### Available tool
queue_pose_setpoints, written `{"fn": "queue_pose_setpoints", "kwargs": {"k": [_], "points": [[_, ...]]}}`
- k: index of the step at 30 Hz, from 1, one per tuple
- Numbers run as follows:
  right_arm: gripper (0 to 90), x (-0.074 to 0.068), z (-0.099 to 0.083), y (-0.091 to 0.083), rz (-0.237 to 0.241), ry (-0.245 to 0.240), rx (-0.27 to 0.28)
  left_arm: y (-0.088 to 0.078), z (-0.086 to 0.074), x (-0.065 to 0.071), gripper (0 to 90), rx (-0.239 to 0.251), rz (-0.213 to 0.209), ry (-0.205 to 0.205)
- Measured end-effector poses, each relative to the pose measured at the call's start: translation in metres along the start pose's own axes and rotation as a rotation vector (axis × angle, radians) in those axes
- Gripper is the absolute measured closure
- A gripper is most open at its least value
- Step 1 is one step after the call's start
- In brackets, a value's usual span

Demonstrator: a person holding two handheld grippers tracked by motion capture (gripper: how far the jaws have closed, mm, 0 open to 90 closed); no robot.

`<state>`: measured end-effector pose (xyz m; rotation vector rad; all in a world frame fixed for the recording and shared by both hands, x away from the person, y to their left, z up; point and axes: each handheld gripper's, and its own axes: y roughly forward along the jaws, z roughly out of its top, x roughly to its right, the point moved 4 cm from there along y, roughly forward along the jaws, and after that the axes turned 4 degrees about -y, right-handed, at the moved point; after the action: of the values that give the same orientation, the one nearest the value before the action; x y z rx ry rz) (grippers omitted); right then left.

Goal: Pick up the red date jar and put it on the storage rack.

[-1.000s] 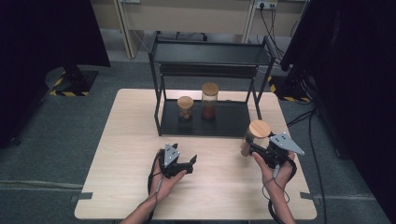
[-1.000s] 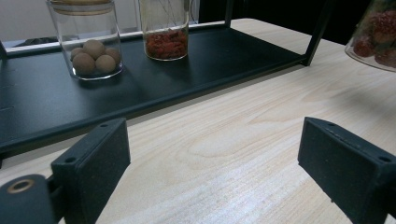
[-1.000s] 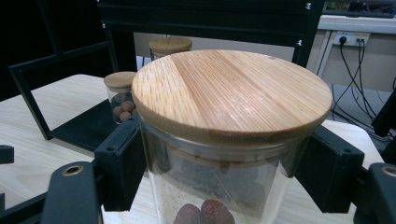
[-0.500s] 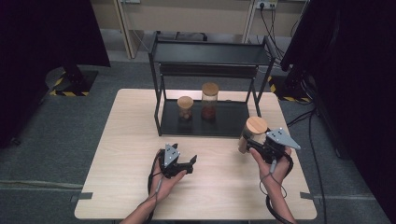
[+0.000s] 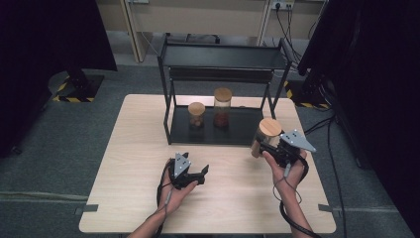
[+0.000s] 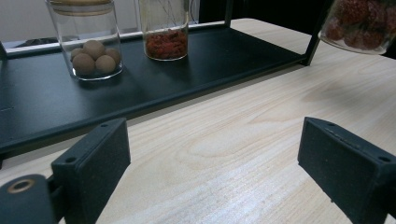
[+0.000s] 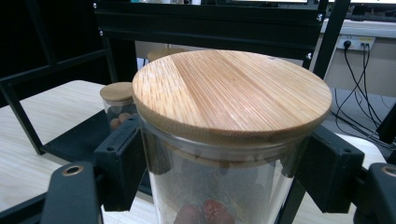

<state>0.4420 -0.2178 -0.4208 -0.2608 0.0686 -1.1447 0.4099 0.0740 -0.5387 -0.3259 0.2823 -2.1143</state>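
Observation:
My right gripper (image 5: 266,144) is shut on a glass jar (image 5: 268,130) with a round bamboo lid (image 7: 231,93) and red pieces inside. It holds the jar just above the table, in front of the right end of the black rack (image 5: 242,133). In the right gripper view the pads clamp the glass below the lid. The jar's tilted base (image 6: 359,25) hangs clear of the tabletop. My left gripper (image 5: 199,174) rests low at the table's front, open, with bare wood between its pads (image 6: 95,158).
On the rack's lower shelf (image 6: 42,102) stand a short jar of brown balls (image 5: 196,115) and a taller jar with red-brown contents (image 5: 222,106). The rack's upper shelf (image 5: 223,57) overhangs them. The rack's right post (image 7: 332,37) rises just behind the held jar.
The right hand has carried the jar a little up and toward the rack. The left hand and its gripper have stayed still.

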Motion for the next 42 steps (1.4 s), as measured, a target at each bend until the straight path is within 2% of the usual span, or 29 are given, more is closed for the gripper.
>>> {"fn": "queue_pose_setpoints", "kwargs": {"k": [42], "points": [[25.4, 0.000, 0.023, 0.045, 0.001, 0.015, -0.009, 0.000, 0.000, 0.000, 8.6, 0.000, -0.001, 0.001]]}}
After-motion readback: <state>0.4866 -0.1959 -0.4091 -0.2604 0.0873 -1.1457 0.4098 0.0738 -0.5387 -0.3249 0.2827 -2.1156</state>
